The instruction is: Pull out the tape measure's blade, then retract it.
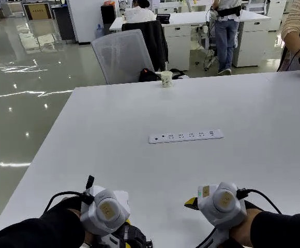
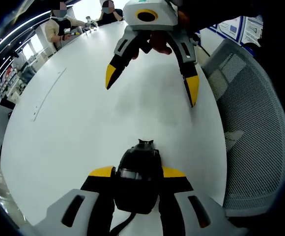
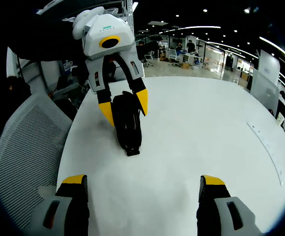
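While the left gripper (image 2: 138, 173) is clamping the tape measure (image 3: 128, 125) between its 2 jaws, the right gripper (image 3: 143, 181) is hovering wide open opposite. I am judging the case hard and weighty, the blade springy: pinch its end hook.

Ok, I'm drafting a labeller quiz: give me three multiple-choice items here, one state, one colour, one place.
1. The right claw is: A shut on the blade; B open; C shut on a cup.
2. The tape measure has a case that is: A red; B white; C black.
3. The tape measure sits: A in the left claw; B in the right claw; C on the floor.
Answers: 1 B, its jaws stand wide apart; 2 C, black in both gripper views; 3 A, that claw's jaws clamp its sides.
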`<action>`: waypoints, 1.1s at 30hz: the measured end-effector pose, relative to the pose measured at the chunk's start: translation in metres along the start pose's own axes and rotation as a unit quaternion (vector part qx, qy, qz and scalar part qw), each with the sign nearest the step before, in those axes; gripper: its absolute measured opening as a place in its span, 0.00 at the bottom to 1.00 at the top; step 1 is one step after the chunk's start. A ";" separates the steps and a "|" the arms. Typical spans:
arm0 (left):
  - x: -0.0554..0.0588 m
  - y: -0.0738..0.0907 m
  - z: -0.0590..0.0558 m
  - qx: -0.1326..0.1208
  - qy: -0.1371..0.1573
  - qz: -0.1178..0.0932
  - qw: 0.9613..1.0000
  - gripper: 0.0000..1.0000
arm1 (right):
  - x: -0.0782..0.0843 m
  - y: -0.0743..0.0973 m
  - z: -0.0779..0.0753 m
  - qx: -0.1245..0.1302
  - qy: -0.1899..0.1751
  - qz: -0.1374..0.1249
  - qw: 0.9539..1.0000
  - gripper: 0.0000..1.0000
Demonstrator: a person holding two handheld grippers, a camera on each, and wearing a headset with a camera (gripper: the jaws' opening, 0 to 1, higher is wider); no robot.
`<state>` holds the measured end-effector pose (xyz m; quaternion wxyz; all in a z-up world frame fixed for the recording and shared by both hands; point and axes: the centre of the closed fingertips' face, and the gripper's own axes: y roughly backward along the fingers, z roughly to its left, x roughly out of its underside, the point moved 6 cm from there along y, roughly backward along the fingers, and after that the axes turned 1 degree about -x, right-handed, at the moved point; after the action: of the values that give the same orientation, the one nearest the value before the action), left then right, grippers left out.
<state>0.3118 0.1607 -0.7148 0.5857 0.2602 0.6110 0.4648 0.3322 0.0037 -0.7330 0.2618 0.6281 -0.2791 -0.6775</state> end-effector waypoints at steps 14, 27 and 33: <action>0.003 -0.001 0.000 0.002 0.001 -0.007 1.000 0.29 | -0.016 -0.015 -0.002 -0.010 0.016 -0.001 1.000 0.64; 0.003 -0.001 0.000 0.001 0.010 -0.014 1.000 0.29 | -0.020 -0.042 0.012 -0.035 0.031 0.021 0.999 0.51; 0.003 -0.001 0.000 0.001 0.013 -0.014 1.000 0.29 | -0.022 -0.049 0.017 -0.039 0.040 0.026 0.998 0.46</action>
<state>0.3115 0.1631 -0.7174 0.5839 0.2460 0.6223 0.4597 0.3168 0.0551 -0.7515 0.3146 0.6364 -0.2579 -0.6554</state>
